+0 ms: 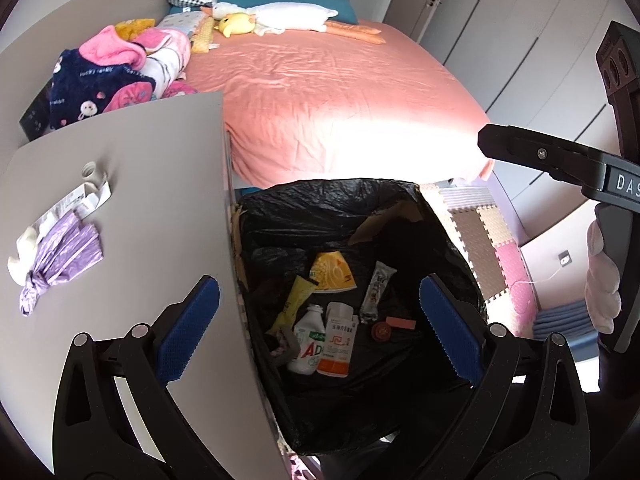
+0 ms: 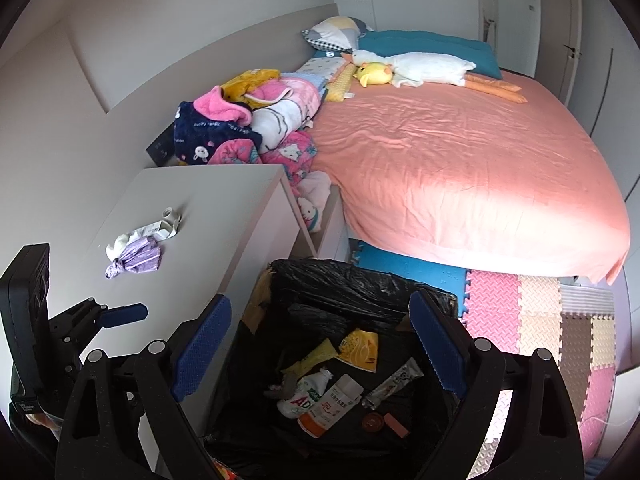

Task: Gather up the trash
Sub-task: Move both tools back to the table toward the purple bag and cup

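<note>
Left gripper (image 1: pixel 320 328): jaws spread wide, nothing between the blue pads, poised over the bin and the counter's right edge.
Right gripper (image 2: pixel 322 346): jaws wide apart and empty, above the bin's mouth.
Trash bin (image 2: pixel 360 284): lined with a black bag, standing on the floor between the counter and the bed (image 2: pixel 460 168).
In the bin: a white drink bottle (image 1: pixel 308 340), an orange-and-white medicine box (image 1: pixel 338 344), yellow snack wrappers (image 1: pixel 332 270), a silver wrapper (image 1: pixel 374 292), a pink eraser-like block (image 1: pixel 400 323), and a small round item, perhaps a cap.
Counter (image 1: pixel 160 184): near its left edge lie a knotted purple bag (image 1: pixel 60 264), a crumpled white label (image 1: pixel 80 200) touching it, and a white bottle cap (image 1: pixel 90 169) just beside.
</note>
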The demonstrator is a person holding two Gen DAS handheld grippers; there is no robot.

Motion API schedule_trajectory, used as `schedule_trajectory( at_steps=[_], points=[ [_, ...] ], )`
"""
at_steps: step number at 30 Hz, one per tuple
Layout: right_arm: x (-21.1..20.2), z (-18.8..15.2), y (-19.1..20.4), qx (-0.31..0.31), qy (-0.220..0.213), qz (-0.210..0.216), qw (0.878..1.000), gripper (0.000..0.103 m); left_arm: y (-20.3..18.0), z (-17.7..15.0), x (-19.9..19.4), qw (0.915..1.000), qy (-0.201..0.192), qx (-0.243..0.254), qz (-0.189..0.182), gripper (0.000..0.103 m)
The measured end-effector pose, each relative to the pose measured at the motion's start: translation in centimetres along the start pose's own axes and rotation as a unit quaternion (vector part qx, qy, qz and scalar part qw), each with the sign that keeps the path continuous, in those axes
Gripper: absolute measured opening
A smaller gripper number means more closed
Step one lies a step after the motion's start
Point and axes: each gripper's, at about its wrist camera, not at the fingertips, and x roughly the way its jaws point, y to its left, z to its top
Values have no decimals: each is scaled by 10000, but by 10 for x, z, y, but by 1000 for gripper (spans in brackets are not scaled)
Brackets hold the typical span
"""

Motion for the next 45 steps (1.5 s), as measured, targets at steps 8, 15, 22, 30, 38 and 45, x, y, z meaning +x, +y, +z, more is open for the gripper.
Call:
schedule_trajectory(
  at_steps=[8, 15, 22, 30, 38, 45],
  points=[
    [20, 5, 32, -308, 114, 169, 9993, 90, 29, -9, -5, 9993, 0, -318, 204, 97],
    [41, 11, 62, -594, 282, 318, 9973, 90, 60, -19, -12, 9971, -25, -656, 383, 97],
    [63, 14, 92, -822, 470, 450, 9945, 90, 95, -29, -21, 9941, -29, -907, 585, 97],
    [82, 18, 120, -987, 629, 508, 9918, 90, 138, -38, -28, 9906, -68, -1137, 760, 97],
    [98, 23, 141, -985, 676, 560, 9913, 90, 179, -39, -29, 9887, -75, -1227, 855, 97],
    [116, 25, 156, -1056, 858, 598, 9889, 90, 213, -37, -20, 9879, 7, -1234, 939, 97]
  ],
)
